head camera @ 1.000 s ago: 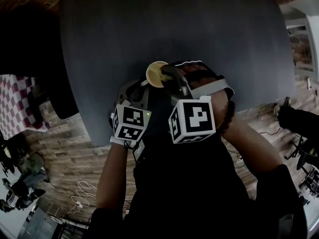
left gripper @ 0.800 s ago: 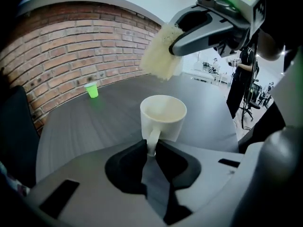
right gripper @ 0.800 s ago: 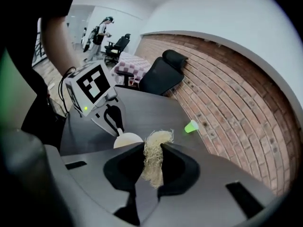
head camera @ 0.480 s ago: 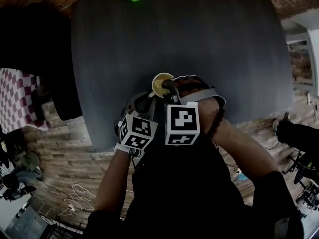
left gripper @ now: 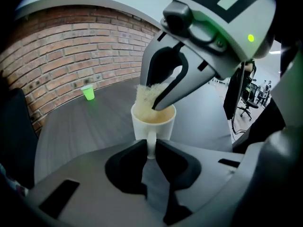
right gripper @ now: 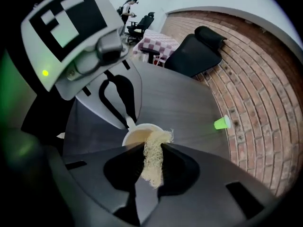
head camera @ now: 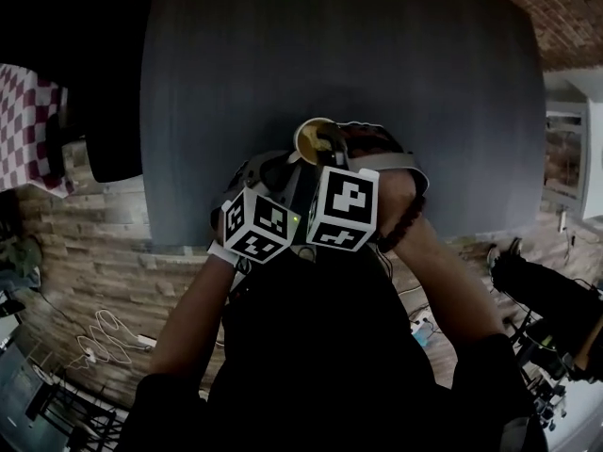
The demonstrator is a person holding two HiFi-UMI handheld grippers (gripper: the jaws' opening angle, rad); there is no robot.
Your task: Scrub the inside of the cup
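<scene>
Dark grey round table (head camera: 236,83) fills the head view, with a red brick wall (left gripper: 61,46) behind it and a black chair (right gripper: 199,51) at the far edge.

Both claws meet over the table's near edge. Each marker cube (head camera: 259,226) carries only black-and-white square patterns, with no lettering I can read.

My left gripper (left gripper: 150,148) is clenched on the handle of the white cup (left gripper: 163,126), one jaw on either side of it. The cup is upright with its mouth open to the top. I cannot tell whether its base rests on the table.

My right gripper (right gripper: 152,148) points steeply down at the cup's mouth. Its jaws are closed on a pale fibrous scrubber (right gripper: 154,167), and the wad's far end lies over the rim and dips inside — on the left side of the mouth in the left gripper view.

A small green cup (left gripper: 88,92) stands well apart at the far side of the table, near the wall.
</scene>
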